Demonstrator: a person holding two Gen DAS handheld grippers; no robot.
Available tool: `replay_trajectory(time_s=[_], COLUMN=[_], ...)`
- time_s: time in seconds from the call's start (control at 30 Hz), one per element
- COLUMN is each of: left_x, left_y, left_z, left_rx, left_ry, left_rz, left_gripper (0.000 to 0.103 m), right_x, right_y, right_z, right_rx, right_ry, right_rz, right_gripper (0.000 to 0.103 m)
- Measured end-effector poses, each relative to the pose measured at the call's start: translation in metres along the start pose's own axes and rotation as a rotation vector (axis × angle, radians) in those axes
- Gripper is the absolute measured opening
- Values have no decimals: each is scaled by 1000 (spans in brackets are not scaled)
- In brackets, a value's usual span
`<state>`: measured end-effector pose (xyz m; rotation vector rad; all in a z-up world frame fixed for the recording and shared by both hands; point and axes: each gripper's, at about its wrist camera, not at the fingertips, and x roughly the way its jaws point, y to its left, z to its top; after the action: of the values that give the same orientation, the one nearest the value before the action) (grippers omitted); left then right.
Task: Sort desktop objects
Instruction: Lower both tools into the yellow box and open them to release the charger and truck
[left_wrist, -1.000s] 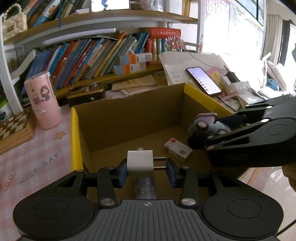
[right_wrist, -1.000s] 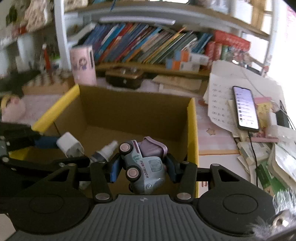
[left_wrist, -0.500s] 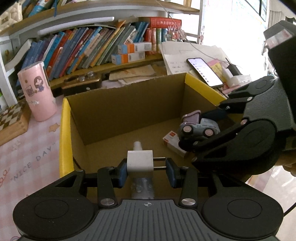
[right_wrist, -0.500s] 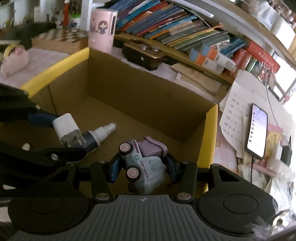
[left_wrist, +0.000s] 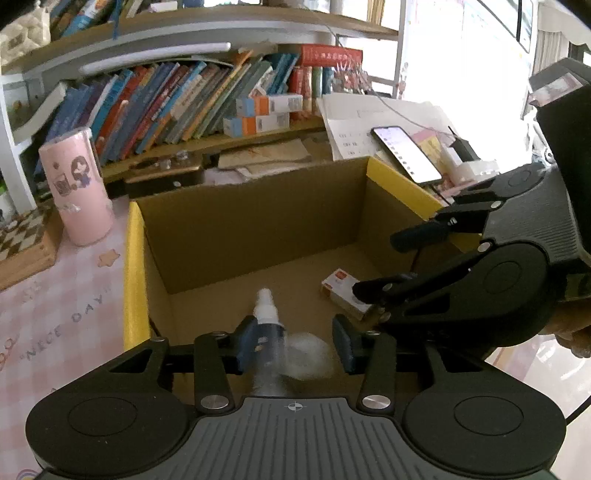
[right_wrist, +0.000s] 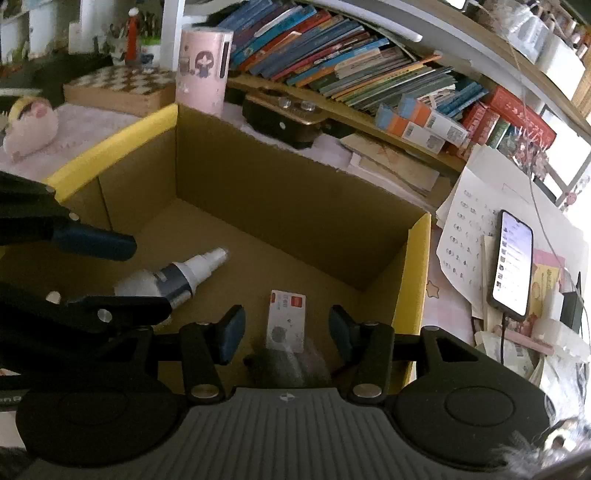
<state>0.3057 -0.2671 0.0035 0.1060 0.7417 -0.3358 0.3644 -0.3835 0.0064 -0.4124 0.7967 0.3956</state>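
Over cardboard box (left_wrist: 251, 221): left claw (left_wrist: 293, 345) opening, right claw (right_wrist: 286, 330) apart, both tilted down, empty.

The counter (left_wrist: 55, 317) is covered with a pink checked cloth printed "NICE DAY". A cardboard box (left_wrist: 258, 221) with yellow flaps stands open on it. At the box's far left corner stands a pink cylindrical holder (left_wrist: 75, 186), with a wooden chessboard case (left_wrist: 22, 240) just beside it. A pink plush toy (right_wrist: 27, 129) lies near the case. To the right of the box, loose printed sheets (right_wrist: 469, 221) carry a lit smartphone (right_wrist: 511, 264). Behind the box a low shelf (left_wrist: 221, 138) holds leaning books (left_wrist: 166, 103).
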Motion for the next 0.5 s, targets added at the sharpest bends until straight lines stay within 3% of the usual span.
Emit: replay_trajectory(time_s=[0.17, 0.5], left_x=[-19, -58], left_y=[2, 7], left_z=[3, 6], left_rx=[-17, -60], left_ry=[-72, -176], left_rz=[7, 54], left_gripper=[60, 63], right_x=[-18, -66], right_y=[-3, 0], right_z=[1, -7], right_rx=[69, 185], right_ry=[-63, -201], right_rz=[-16, -46], right_gripper=[54, 55])
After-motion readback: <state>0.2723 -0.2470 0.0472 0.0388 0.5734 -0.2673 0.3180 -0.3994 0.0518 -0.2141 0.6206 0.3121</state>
